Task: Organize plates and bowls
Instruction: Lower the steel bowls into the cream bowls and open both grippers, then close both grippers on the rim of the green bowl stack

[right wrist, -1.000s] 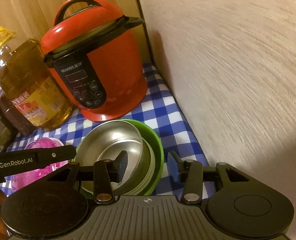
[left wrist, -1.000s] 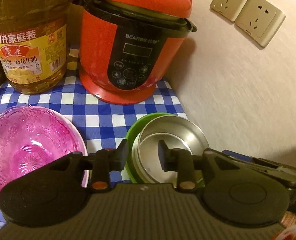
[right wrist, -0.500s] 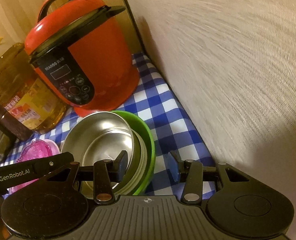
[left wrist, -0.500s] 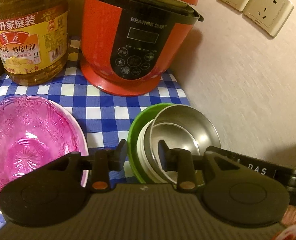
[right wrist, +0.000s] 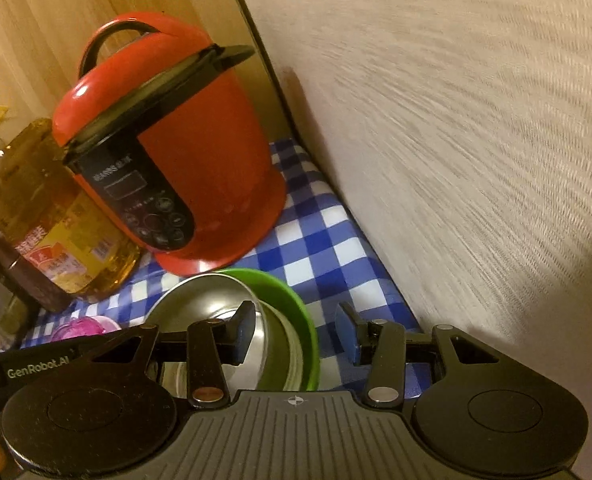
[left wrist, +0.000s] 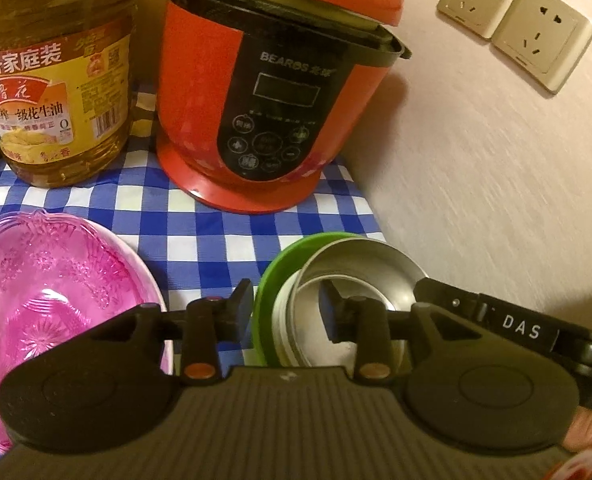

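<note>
The left gripper [left wrist: 286,312] straddles the near-left rim of the nested bowls: one pad outside the green bowl [left wrist: 274,276], the other inside the steel bowl [left wrist: 359,264]. Its jaws are opening, the rims between them with no pad pressing. The right gripper [right wrist: 294,330], ribbed black plastic like the first, straddles the right side of the same stack, one finger inside the steel bowl [right wrist: 200,304] and one outside the green bowl [right wrist: 292,308]; its jaws stand partly apart, with visible gaps to the rims. Both point steeply downward. "GenRobot.AI" is printed on the left tool, "DAS" on the right.

The stack sits on the checked cloth [left wrist: 200,240] near the counter's right edge, by the textured wall [right wrist: 475,160]. A pale ridged bowl [left wrist: 286,320] lies between the green and steel ones. The pink cut-pattern bowl [left wrist: 44,292], translucent, rests toward the left.

Farther back, in the right rear corner, stands the rounded red cooker [left wrist: 272,92], marked "BEAROS". Left of it stands the oil jug [left wrist: 52,80], labelled "5.7升家庭装". Two sockets [left wrist: 511,28] are on the wall.
</note>
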Demonstrator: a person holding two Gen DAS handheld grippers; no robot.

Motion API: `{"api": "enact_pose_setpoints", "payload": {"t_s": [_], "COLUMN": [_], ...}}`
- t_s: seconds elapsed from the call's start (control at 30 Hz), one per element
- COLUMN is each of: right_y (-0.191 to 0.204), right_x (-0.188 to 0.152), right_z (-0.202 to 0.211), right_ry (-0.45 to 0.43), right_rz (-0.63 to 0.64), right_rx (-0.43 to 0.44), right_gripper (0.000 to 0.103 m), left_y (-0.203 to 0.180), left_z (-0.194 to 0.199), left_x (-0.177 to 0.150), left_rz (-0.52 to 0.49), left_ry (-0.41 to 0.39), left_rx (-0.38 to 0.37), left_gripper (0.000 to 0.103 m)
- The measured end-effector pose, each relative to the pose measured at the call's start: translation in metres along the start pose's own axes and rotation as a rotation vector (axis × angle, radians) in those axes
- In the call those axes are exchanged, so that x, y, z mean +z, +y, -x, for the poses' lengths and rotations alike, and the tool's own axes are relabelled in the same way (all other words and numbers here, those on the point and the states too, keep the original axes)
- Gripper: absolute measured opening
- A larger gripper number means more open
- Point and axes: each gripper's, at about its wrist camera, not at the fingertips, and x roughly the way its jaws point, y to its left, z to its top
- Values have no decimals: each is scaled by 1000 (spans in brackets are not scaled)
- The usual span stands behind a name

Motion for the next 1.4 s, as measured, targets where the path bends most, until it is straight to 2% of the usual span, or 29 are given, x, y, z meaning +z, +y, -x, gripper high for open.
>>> {"api": "enact_pose_setpoints", "payload": {"t_s": [0.73, 1.03, 1.4], "right_y": [-10, -15, -13], "right_x": [-16, -25, -30], "right_z": [-9, -13, -27], "right_ry": [44, 84, 106], "right_rz": [-78, -107, -123], "right_rx": [28, 40, 44], "right_gripper": [45, 45, 45], "left_y": [7, 11, 20], "left_z": [-3, -6, -16], "left_x": [-17, -25, -29], "left_rz": [14, 73, 188], "left_ry": [27, 51, 29], "left_rx": [-26, -49, -63], "left_gripper": [31, 31, 32]}}
